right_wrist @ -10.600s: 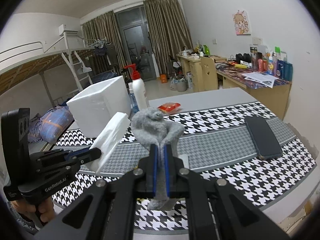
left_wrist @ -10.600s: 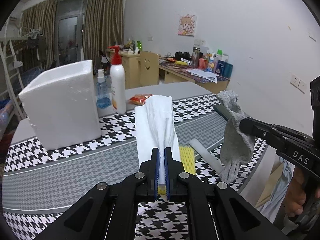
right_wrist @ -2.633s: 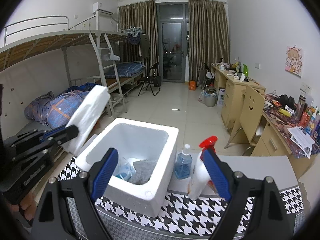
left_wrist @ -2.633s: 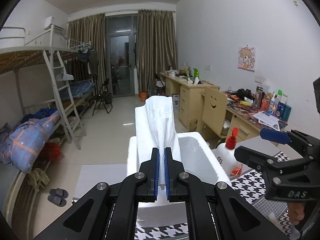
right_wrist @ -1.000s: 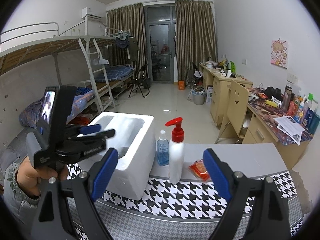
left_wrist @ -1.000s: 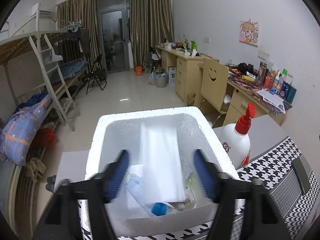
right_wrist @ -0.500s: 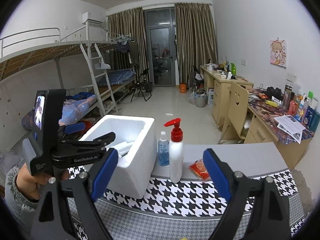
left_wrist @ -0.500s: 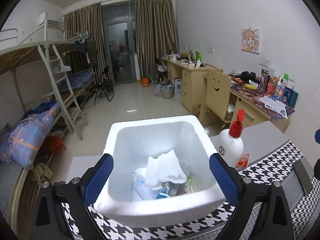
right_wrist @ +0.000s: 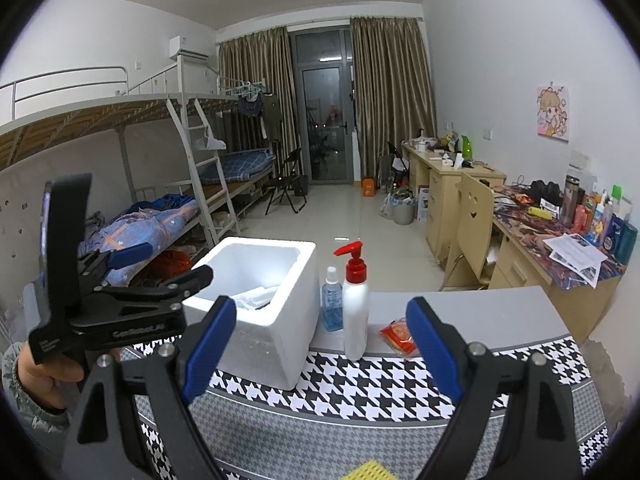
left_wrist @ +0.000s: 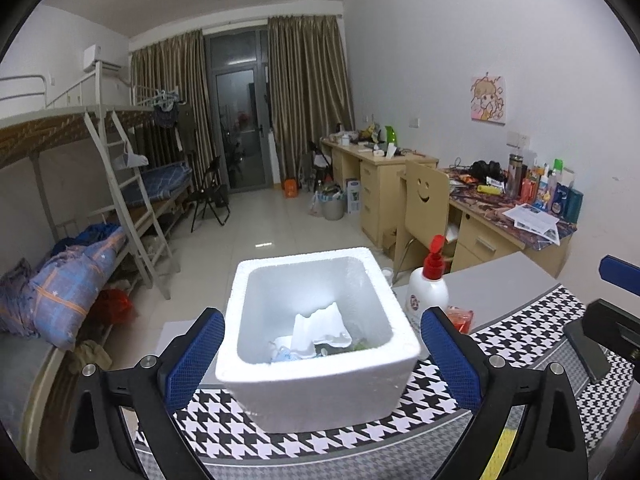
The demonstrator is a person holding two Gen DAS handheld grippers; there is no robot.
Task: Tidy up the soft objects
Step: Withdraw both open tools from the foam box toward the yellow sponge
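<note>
Both grippers hanging open over the desk, white cloth sitting in the foam box

The left gripper (left_wrist: 322, 356) is sitting wide open with nothing between its jaws, looking straight down into the foam box (left_wrist: 320, 388), so you're seeing the white cloth (left_wrist: 318, 326) lying inside on other bits. The right gripper (right_wrist: 316, 350) is gaping empty too; its side-on view is only catching the cloth's top edge, but is showing the pump bottle (right_wrist: 355, 304), small blue bottle (right_wrist: 332, 300) and red packet (right_wrist: 396, 336) beside the box.

Both the left gripper (left_wrist: 322, 364) and the right gripper (right_wrist: 318, 346) hold their fingers spread wide apart, gripping nothing.
</note>
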